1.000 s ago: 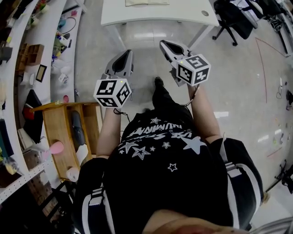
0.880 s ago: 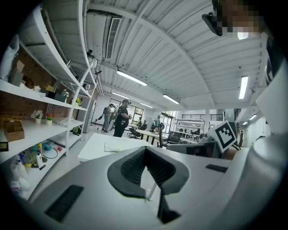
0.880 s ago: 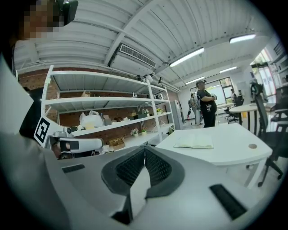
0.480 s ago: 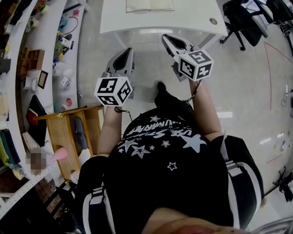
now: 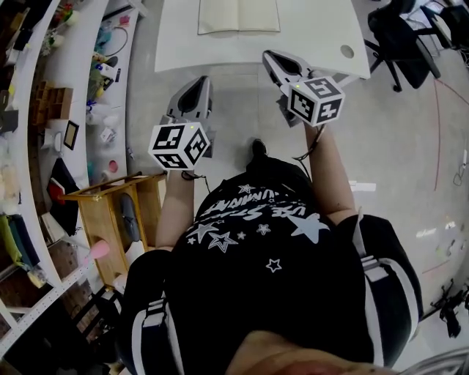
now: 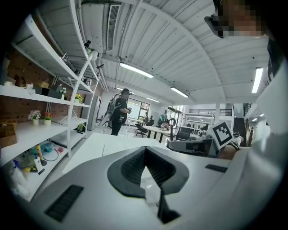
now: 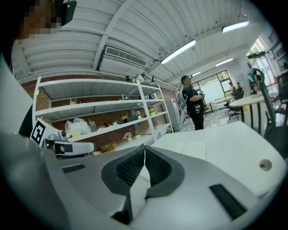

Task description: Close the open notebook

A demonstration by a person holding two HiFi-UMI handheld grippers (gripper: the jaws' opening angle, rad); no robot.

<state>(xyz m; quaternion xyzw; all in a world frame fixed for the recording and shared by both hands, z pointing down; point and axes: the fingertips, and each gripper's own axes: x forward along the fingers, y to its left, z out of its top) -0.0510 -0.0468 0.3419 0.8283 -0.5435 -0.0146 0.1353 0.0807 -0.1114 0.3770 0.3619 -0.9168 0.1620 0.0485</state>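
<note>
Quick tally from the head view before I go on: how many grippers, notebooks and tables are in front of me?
Grippers: 2, the left gripper and the right gripper, both with jaws shut and nothing between them.
Notebooks: 1, the open notebook, lying on the table.
Tables: 1, the white table.
Total: 4.

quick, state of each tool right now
Left tool: closed, holding nothing.
Right tool: closed, holding nothing.

left claw (image 5: 203, 80) closed, right claw (image 5: 268, 54) closed
</note>
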